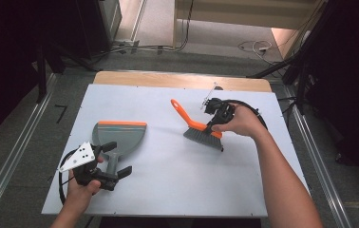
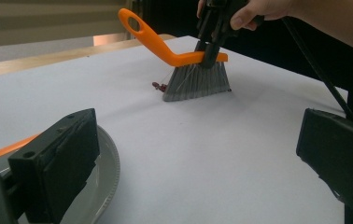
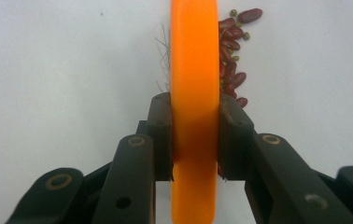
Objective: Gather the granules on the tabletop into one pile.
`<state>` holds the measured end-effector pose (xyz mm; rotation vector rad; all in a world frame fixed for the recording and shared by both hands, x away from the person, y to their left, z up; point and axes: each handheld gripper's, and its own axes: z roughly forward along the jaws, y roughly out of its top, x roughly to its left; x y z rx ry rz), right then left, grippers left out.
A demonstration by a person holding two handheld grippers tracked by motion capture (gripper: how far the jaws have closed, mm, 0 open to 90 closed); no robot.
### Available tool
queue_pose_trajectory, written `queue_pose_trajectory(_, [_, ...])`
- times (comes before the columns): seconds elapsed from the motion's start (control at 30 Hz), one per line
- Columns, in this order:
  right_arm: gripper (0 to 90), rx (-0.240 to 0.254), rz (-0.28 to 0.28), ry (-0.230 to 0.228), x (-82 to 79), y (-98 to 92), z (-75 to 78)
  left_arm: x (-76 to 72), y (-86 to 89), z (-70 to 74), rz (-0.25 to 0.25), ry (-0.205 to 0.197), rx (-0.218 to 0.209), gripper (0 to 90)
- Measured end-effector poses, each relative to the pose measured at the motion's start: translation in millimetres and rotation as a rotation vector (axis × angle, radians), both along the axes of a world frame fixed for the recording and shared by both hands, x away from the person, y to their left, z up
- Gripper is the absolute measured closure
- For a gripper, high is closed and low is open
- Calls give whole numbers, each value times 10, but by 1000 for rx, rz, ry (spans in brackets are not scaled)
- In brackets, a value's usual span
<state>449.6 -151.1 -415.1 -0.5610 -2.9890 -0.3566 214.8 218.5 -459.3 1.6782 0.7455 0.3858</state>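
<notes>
The right gripper (image 1: 217, 124) is clamped on the brush (image 1: 197, 128), sweeping beans (image 3: 233, 56) beside its bristles. The left gripper (image 1: 114, 167), jaws apart, straddles the dustpan (image 1: 120, 137) handle. Next, push the beans toward the pan.

Both forearms are bare, no sleeves. The left gripper (image 1: 113, 172) is black, topped by a grey three-cornered plate with dark holes; the right gripper (image 1: 214, 124) is black with brass-ringed pivots; black cables loop from each

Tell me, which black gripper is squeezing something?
The right gripper, the one over the red beans. Its jaws pinch the orange-backed grey-bristled brush. The left gripper stands open around the grey dustpan's handle.
</notes>
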Motion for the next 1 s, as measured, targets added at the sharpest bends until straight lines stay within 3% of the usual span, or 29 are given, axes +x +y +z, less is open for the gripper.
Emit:
queue_pose_trajectory(0.2, [688, 15, 2, 6, 9, -9, 14, 3, 5, -3, 2, 0, -1, 0])
queue_pose_trajectory(0.37, [688, 50, -55, -14, -46, -91, 174, 2, 5, -6, 2, 0, -3, 0])
queue_pose_trajectory(0.5, [687, 65, -228, -53, -103, -282, 303, -6, 2, -5, 1, 3, -5, 0])
queue_pose_trajectory(0.63, [688, 90, -424, -31, -177, -522, 307, -6, -2, 0, 1, 1, -6, 0])
queue_pose_trajectory(0.77, [688, 42, -542, -59, -269, -674, 237, -3, -24, -1, -1, 2, -6, 0])
queue_pose_trajectory(0.87, [688, 33, -634, -65, -327, -744, 204, 2, -43, 1, -5, 3, 0, 0])
queue_pose_trajectory(1.0, [688, -12, -725, -121, -408, -760, 164, 4, -57, -5, -7, 5, 0, 0])
